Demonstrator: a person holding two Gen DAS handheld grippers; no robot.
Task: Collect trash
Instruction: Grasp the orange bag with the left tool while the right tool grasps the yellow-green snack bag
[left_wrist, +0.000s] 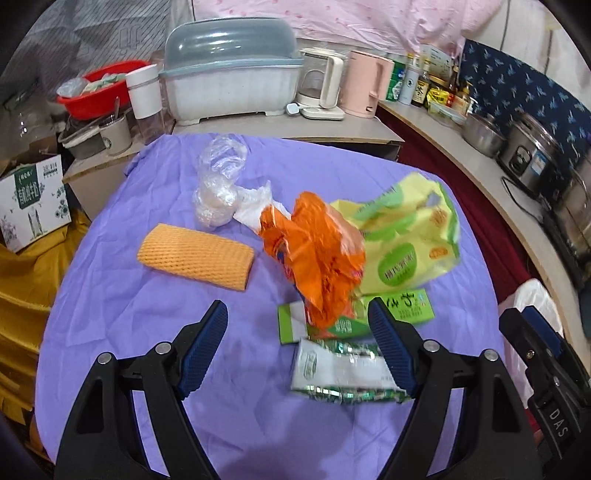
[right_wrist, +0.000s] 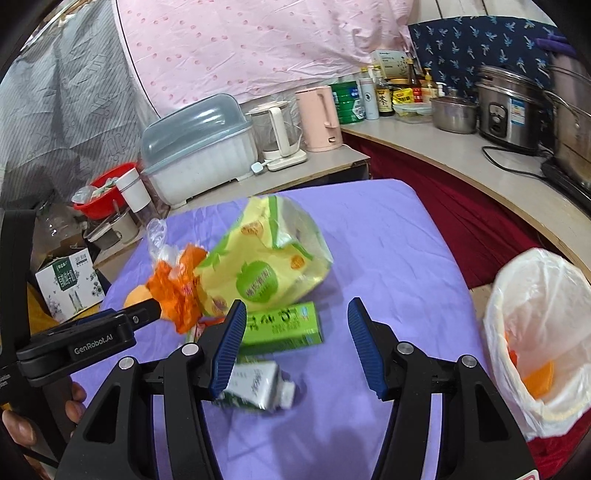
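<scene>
Two tools catalogued, both with jaws apart and gripping nothing. Left wrist view: left tool (left_wrist: 297, 332) hovers over the purple-clothed table (left_wrist: 110, 295); orange foam net (left_wrist: 195, 256) lies ahead to its left; clear plastic bag (left_wrist: 218, 184) farther back; orange wrapper (left_wrist: 317, 254) just ahead, overlapping the yellow-green bag (left_wrist: 406, 240); green carton (left_wrist: 406, 306) partly behind the right finger; flattened white-green carton (left_wrist: 340, 373) beside that finger's pad, nearest item. Right tool (left_wrist: 532, 332) shows at the right edge. Right wrist view: right tool (right_wrist: 297, 347) over bare cloth; green carton (right_wrist: 280, 325) touching or just behind its left finger; white-green carton (right_wrist: 258, 387) below that finger; yellow-green bag (right_wrist: 266, 262) ahead; orange wrapper (right_wrist: 177, 291) left, by the left tool (right_wrist: 147, 314). Lined trash bin (right_wrist: 535, 332) stands at right, off the table, orange scraps inside.
</scene>
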